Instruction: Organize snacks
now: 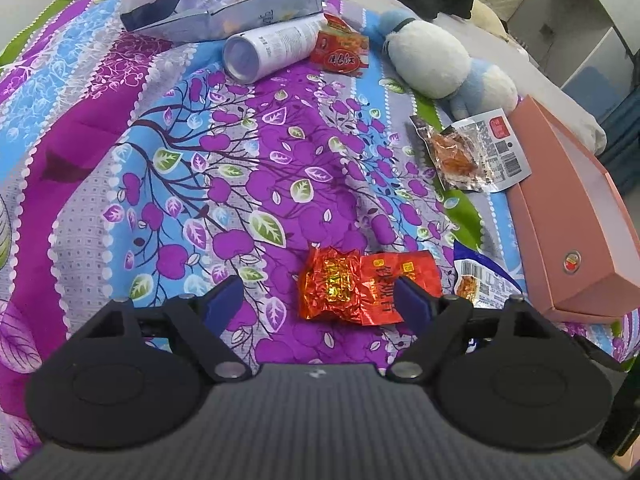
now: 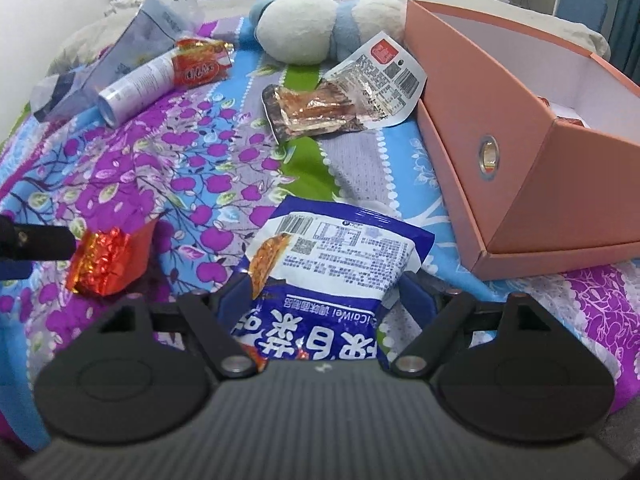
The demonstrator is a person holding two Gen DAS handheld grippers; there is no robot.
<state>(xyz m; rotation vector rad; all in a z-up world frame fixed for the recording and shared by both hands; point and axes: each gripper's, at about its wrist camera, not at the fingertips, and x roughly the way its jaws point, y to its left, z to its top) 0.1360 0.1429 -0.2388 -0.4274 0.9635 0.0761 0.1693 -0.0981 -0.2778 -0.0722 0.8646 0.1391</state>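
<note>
My left gripper (image 1: 320,300) is open just above the flowered bedspread. A red foil snack packet (image 1: 348,288) lies between its fingers, close to the right one and well clear of the left one. My right gripper (image 2: 324,296) is open around a blue and white snack bag (image 2: 332,264) that lies flat on the bed and fills most of the gap. The same bag (image 1: 484,280) shows beside the pink box (image 1: 540,220). In the right wrist view the box (image 2: 460,80) stands open at the right, with something red inside it. The foil packet (image 2: 104,262) lies at the left.
A clear packet with a white label (image 1: 468,152) (image 2: 340,96) lies near the box's far end. Further back are a white can (image 1: 272,50), a red packet (image 1: 340,46), a grey pouch (image 1: 224,4) and a blue and white plush toy (image 1: 432,60).
</note>
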